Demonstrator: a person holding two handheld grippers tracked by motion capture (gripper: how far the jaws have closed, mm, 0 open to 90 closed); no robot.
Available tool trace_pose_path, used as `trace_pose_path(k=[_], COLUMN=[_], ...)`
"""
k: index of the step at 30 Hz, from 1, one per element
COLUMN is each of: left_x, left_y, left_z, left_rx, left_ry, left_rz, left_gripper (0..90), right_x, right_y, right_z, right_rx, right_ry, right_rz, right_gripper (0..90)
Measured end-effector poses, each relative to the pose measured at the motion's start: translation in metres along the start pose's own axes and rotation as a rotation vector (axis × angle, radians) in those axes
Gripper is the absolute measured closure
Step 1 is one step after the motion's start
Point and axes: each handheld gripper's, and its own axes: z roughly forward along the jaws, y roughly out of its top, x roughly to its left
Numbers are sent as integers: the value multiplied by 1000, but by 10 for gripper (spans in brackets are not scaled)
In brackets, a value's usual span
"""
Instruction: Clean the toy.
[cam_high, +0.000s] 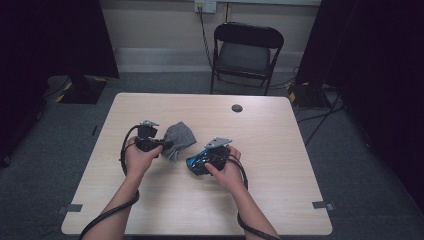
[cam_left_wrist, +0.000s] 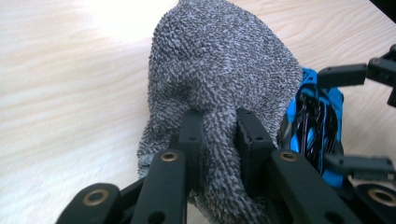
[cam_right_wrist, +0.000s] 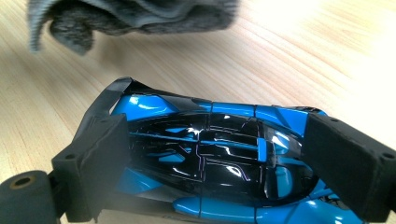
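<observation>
A grey terry cloth (cam_high: 179, 135) is bunched up at the middle of the wooden table (cam_high: 260, 190). My left gripper (cam_high: 167, 146) is shut on its near edge. In the left gripper view both black jaws pinch a fold of the cloth (cam_left_wrist: 224, 70) at my left gripper (cam_left_wrist: 219, 135). A blue and black toy car (cam_high: 194, 164) lies just right of the cloth, and my right gripper (cam_high: 202, 161) is shut on it. In the right gripper view the pads (cam_right_wrist: 100, 154) press on both ends of the car (cam_right_wrist: 210, 154), gripper (cam_right_wrist: 224, 156). The car (cam_left_wrist: 315, 121) lies beside the cloth.
A round cable hole (cam_high: 237, 108) sits near the table's far edge. A black folding chair (cam_high: 247, 50) stands behind the table. Dark curtains hang at both sides and cables lie on the floor at the right (cam_high: 320, 115).
</observation>
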Motion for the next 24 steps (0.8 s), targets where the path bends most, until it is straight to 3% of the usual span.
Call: trace_pose_path(k=[10, 20, 24], left_x=[-18, -31, -38], left_y=[23, 29, 30], left_z=[33, 65, 76], left_rx=[26, 52, 71], left_ry=[-20, -19, -12], left_rz=[44, 44, 63], left_gripper=[746, 745, 743], right_x=[0, 0, -1], right_y=[1, 1, 0], right_z=[0, 0, 0], right_rx=[8, 10, 3], right_ry=[1, 2, 7], right_rz=[1, 3, 4], right_gripper=[76, 76, 75])
